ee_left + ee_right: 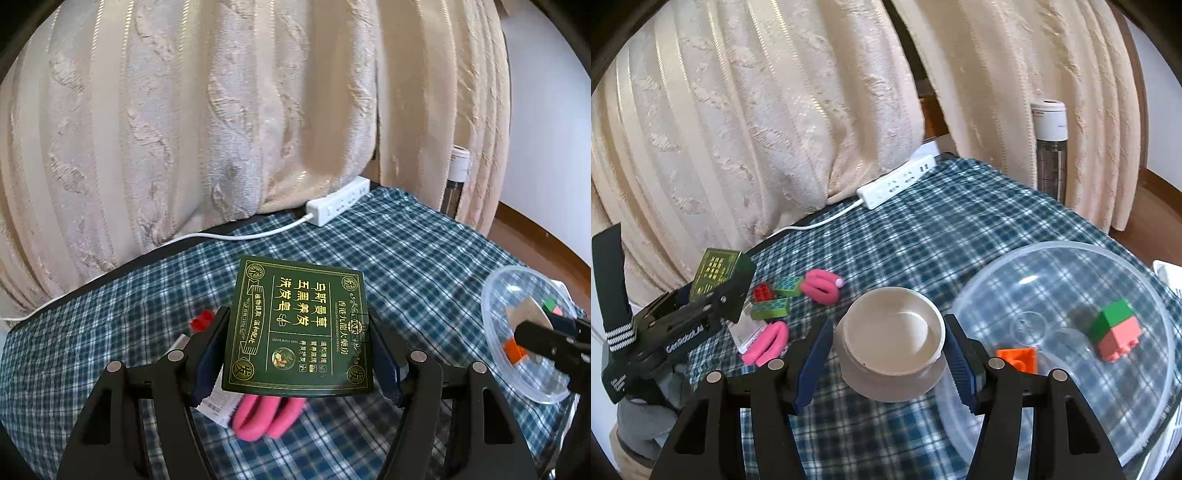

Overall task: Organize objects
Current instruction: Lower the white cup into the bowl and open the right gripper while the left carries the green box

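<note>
Left gripper [297, 345] clamps my green box [297, 325] by its side edges, lifted above the table [406, 240]; right gripper [886, 354] holds the white cup [892, 341] beside the clear bowl [1071, 251]. Risk, as I judge it: the flat box pivots or slips from an edge-only grip during transfer.

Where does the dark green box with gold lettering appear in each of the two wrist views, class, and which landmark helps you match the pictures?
Left wrist view: the green box fills the lower centre, clamped between the left gripper fingers.
Right wrist view: the same box sits at the left edge, seen edge-on in that gripper.
Shared landmark: the white power strip at the table's far edge, below the curtain.
</note>
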